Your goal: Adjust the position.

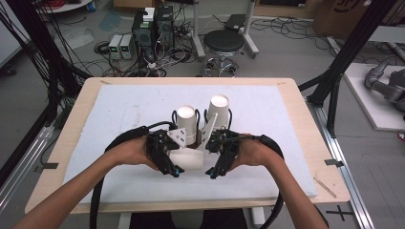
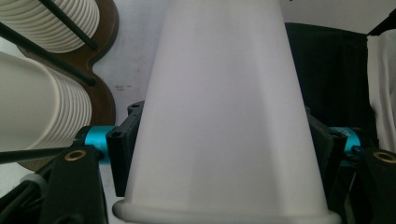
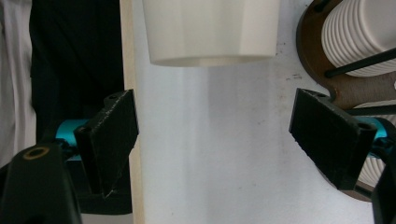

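Two tall stacks of white paper cups (image 1: 187, 119) (image 1: 218, 110) stand upside down on a brown holder (image 2: 105, 88) with thin black rods, mid-table. In front of them, my left gripper (image 1: 179, 160) is shut on a single white paper cup (image 1: 190, 160). In the left gripper view this cup (image 2: 224, 116) sits between both black jaws, rim toward the camera. My right gripper (image 1: 212, 157) is just right of it, open. In the right gripper view its jaws stand wide around my right gripper's middle (image 3: 215, 140), nothing between them, and the cup (image 3: 210, 30) lies ahead.
A white mat (image 1: 119, 109) covers the wooden table (image 1: 71, 129). In the right gripper view one stack (image 3: 359, 32) and the holder (image 3: 317, 70) sit close to the right jaw. A stool (image 1: 224, 42), electronics and cables stand on the floor beyond.
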